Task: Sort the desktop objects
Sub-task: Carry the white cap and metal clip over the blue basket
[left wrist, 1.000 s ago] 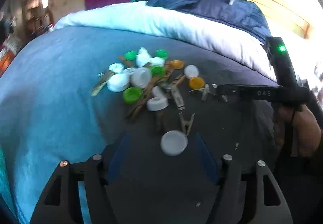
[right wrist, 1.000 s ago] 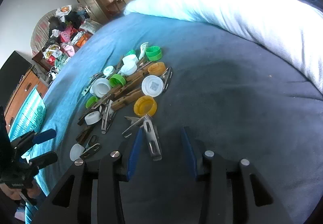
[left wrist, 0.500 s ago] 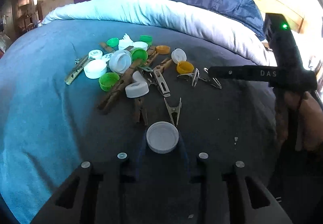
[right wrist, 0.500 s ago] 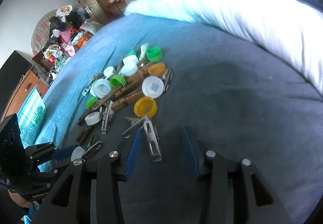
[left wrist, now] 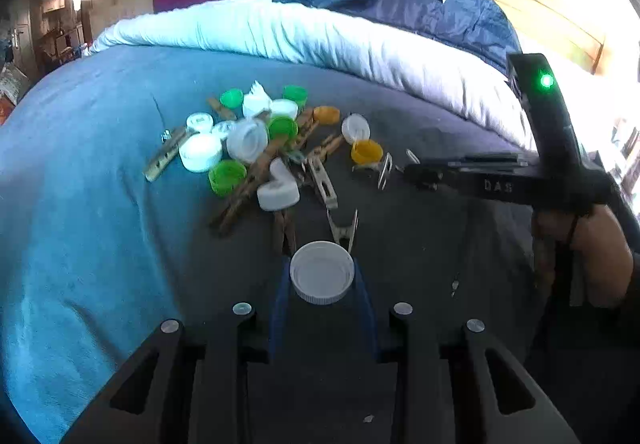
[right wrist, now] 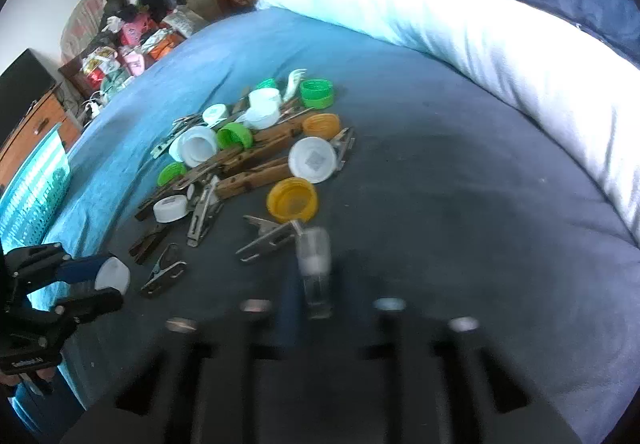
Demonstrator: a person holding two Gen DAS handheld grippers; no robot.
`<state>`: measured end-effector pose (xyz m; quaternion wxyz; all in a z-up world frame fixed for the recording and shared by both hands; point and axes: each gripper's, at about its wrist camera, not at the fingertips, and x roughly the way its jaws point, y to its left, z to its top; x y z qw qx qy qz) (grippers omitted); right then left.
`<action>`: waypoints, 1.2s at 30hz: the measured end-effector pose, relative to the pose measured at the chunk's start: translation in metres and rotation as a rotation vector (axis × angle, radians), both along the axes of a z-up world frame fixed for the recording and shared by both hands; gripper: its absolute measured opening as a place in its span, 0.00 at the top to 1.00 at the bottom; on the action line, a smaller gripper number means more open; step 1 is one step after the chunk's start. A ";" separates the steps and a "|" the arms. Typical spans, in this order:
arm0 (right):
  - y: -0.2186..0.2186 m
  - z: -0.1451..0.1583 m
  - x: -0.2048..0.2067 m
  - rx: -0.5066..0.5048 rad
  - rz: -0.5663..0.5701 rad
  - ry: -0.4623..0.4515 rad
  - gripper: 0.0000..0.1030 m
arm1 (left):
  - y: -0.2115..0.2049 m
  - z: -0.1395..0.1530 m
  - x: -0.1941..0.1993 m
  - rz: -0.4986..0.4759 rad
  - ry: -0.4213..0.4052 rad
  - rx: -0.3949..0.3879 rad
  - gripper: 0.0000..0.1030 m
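Observation:
A heap of plastic bottle caps and clothespins (left wrist: 260,147) lies on the blue bedspread. My left gripper (left wrist: 322,276) is shut on a white cap (left wrist: 322,271) at the near edge of the heap; it also shows in the right wrist view (right wrist: 112,276). My right gripper (right wrist: 316,280) is blurred and shut on a metal clip (right wrist: 314,268), just in front of a yellow cap (right wrist: 292,199). The right gripper also shows in the left wrist view (left wrist: 412,171), reaching in from the right beside a yellow cap (left wrist: 366,151).
A white duvet roll (left wrist: 320,39) and a dark blue quilt (left wrist: 420,11) lie behind the heap. Wooden clothespins (right wrist: 248,163), a white cap (right wrist: 312,161) and green caps (right wrist: 316,91) fill the pile. A teal basket (right wrist: 28,187) stands at the left beside the bed.
My left gripper closed on the white cap. My right gripper closed its fingers onto the metal clip and is now moving, blurred.

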<state>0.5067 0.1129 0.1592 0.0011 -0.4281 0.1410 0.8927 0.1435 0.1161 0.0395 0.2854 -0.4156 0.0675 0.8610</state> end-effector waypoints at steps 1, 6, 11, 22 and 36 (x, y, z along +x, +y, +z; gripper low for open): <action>0.000 0.003 0.003 0.003 -0.005 0.012 0.86 | 0.001 0.005 0.000 0.010 0.012 -0.008 0.69; -0.006 0.024 0.014 -0.007 0.020 0.081 0.86 | -0.008 0.026 -0.007 0.069 0.039 -0.066 0.69; -0.011 0.045 0.018 -0.044 0.030 0.120 0.86 | -0.026 0.053 -0.007 0.119 0.046 -0.081 0.69; -0.064 0.117 -0.004 -0.026 0.143 0.237 0.86 | -0.074 0.107 -0.007 0.236 0.148 -0.186 0.68; -0.169 0.195 -0.054 -0.053 0.341 0.347 0.85 | -0.197 0.159 -0.004 0.462 0.204 -0.151 0.68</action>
